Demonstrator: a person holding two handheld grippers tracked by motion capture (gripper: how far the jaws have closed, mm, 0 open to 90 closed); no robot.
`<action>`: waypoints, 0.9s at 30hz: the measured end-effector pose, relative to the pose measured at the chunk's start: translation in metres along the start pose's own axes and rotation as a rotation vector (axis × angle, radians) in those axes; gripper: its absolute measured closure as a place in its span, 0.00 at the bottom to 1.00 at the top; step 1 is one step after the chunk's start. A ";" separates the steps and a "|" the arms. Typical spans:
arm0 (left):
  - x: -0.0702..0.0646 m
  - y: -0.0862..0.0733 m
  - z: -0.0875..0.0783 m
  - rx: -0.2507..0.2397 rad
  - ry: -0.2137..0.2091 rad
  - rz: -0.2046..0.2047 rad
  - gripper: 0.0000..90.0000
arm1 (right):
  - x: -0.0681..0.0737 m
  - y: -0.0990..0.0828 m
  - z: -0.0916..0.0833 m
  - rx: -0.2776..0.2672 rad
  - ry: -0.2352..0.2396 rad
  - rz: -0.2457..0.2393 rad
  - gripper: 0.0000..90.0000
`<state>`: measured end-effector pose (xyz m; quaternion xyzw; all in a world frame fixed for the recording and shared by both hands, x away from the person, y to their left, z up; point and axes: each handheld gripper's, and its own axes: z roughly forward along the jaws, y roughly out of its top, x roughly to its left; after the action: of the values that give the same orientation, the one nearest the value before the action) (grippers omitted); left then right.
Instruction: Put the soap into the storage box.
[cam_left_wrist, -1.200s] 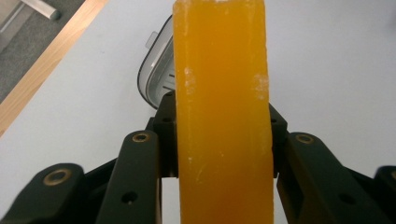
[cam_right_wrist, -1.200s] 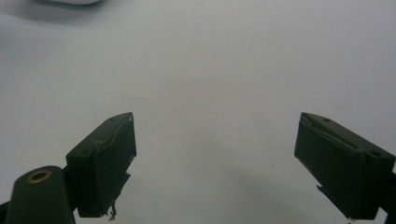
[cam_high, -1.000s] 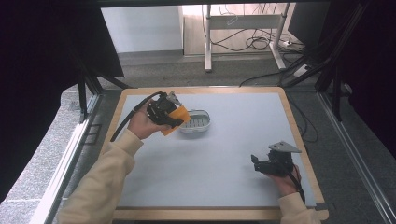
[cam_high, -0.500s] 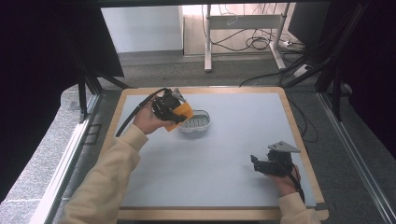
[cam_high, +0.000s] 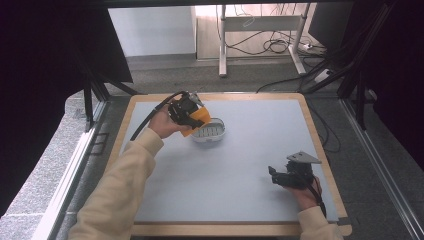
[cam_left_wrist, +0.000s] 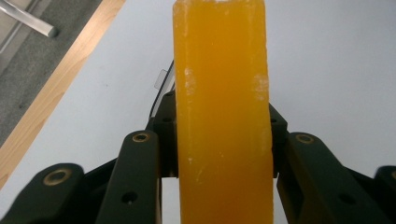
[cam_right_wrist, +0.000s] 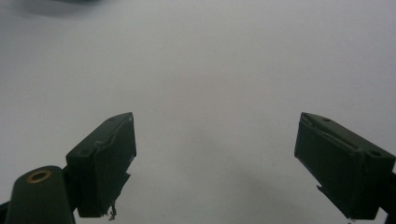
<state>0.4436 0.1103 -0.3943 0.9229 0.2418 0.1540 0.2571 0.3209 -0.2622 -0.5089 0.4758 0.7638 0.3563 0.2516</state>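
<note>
An orange translucent block (cam_left_wrist: 223, 112) stands clamped between the jaws of my left gripper (cam_left_wrist: 223, 140), which is shut on it. In the high view that gripper (cam_high: 192, 118) holds the orange block (cam_high: 201, 117) just above the left rim of a small white slotted dish (cam_high: 210, 132) at the table's far left. A clear edge of the dish (cam_left_wrist: 161, 84) peeks out behind the block. My right gripper (cam_high: 275, 176) rests low at the table's near right, its jaws wide apart over bare grey surface (cam_right_wrist: 215, 154).
The grey mat (cam_high: 250, 150) is framed by a wooden border (cam_high: 320, 150). Beyond the far edge stand a desk frame and cables on the floor (cam_high: 272, 47). Black stand legs (cam_high: 92, 95) flank the table on both sides.
My left gripper has carried the orange block slightly to the right, closer over the dish. The right gripper has stayed put.
</note>
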 end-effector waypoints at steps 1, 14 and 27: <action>0.000 0.001 0.001 -0.003 0.001 -0.003 0.69 | 0.000 0.000 0.000 0.000 0.000 0.000 0.15; 0.002 0.009 0.011 0.021 -0.047 0.040 0.69 | -0.001 -0.001 0.000 0.002 -0.005 0.003 0.14; 0.003 0.027 0.023 0.033 -0.060 0.086 0.69 | -0.004 -0.001 -0.002 0.001 -0.012 0.011 0.14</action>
<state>0.4648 0.0825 -0.3977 0.9408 0.1964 0.1330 0.2420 0.3208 -0.2664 -0.5084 0.4824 0.7596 0.3546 0.2540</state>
